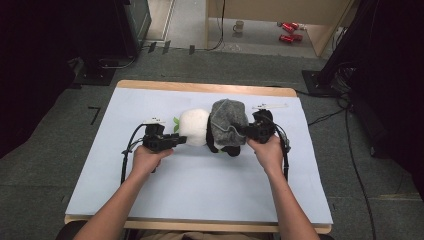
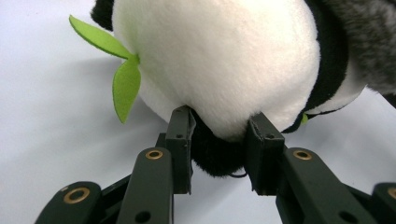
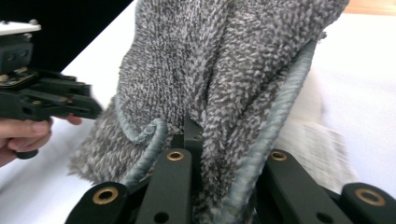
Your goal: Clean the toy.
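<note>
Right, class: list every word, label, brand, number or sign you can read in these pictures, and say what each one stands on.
None can be read.
White tag beside the grey cloth held by the right gripper: printed lines, too blurred to read.
Red cans on the far floor: markings too small to read.
Plush panda held by the left gripper: no text.

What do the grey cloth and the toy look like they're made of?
Grey cloth: looks like terry or microfibre towelling, with a looped, fuzzy pile and a stitched, corded hem. Panda toy: short soft plush, matte white and black; its green leaves look like flat felt.
</note>
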`<state>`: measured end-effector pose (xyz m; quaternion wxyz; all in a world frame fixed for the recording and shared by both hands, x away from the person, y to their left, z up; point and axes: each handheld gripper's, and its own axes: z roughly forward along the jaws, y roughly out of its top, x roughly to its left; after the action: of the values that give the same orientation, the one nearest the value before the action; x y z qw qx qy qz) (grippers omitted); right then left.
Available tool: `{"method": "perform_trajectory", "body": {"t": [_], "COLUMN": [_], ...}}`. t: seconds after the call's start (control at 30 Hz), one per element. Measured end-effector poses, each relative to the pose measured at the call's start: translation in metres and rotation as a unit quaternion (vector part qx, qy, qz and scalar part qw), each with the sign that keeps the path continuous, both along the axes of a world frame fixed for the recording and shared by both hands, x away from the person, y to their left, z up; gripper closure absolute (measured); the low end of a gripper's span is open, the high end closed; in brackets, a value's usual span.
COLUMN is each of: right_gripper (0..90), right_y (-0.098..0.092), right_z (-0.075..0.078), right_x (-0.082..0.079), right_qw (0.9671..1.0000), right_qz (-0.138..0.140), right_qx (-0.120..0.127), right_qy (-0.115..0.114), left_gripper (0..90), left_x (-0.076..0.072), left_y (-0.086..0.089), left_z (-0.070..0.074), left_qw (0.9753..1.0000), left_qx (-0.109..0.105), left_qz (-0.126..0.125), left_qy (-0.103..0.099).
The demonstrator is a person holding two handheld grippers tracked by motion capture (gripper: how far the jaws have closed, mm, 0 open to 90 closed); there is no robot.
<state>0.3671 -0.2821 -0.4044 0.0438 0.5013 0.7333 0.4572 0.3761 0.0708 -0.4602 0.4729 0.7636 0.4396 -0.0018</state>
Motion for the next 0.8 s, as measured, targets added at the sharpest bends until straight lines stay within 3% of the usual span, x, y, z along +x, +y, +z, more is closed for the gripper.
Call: {"method": "perform_trajectory", "body": {"t": [0.23, 0.33, 0.4, 0.5, 0.67, 0.8], "right_gripper": [79.9, 80.0, 80.1, 80.1, 80.1, 80.1], "right_y": [-0.027, -0.037, -0.046, -0.060, -0.080, -0.087], "right_z": [-0.015, -0.030, -0.042, -0.047, -0.030, -0.012], "right_x": [-0.002, -0.001, 0.001, 0.001, -0.005, -0.009], "right_qw": [0.9986, 0.9944, 0.9915, 0.9891, 0.9890, 0.9899], "right_qz": [-0.047, -0.075, -0.088, -0.108, -0.133, -0.133], "right_qx": [-0.003, -0.055, -0.053, -0.046, -0.002, 0.033], "right_qy": [0.023, 0.051, 0.080, 0.090, 0.063, 0.035], "left_gripper": [66.7, 66.6, 66.7, 66.7, 66.7, 66.8], "left_x": [0.009, 0.014, 0.016, 0.018, 0.018, 0.016], "left_y": [0.003, 0.006, 0.008, 0.010, 0.010, 0.007], "left_z": [0.000, -0.002, -0.002, -0.002, -0.002, -0.002], "left_qw": [0.9999, 0.9997, 0.9995, 0.9993, 0.9995, 0.9998], "left_qx": [0.001, -0.008, -0.014, -0.017, -0.014, -0.004], "left_qz": [0.008, 0.015, 0.019, 0.022, 0.020, 0.013], "left_qy": [0.007, 0.018, 0.022, 0.024, 0.021, 0.014]}}
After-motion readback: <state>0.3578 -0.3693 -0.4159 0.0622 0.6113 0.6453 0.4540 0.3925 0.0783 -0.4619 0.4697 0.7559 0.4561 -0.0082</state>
